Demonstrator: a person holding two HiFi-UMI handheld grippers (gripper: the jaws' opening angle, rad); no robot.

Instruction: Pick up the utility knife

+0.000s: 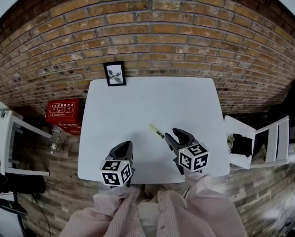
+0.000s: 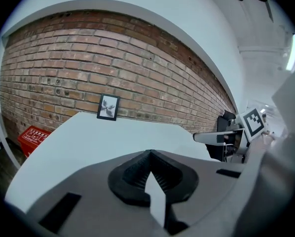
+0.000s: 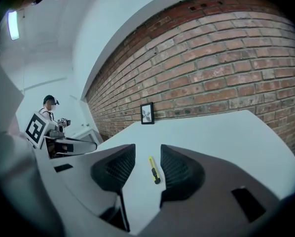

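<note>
Right gripper (image 3: 147, 151) jaws apart, utility knife (image 3: 154, 170) just ahead, lined up between them.
Go lower, straddle knife mid-body, then close squarely; left gripper (image 2: 150, 154) sits closed, empty.

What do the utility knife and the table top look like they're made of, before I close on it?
The utility knife: likely plastic, with a matte yellow body and a dark end; no metal blade shows. The table: smooth, even white top with no grain, probably laminate or painted board; I can't tell which.
</note>
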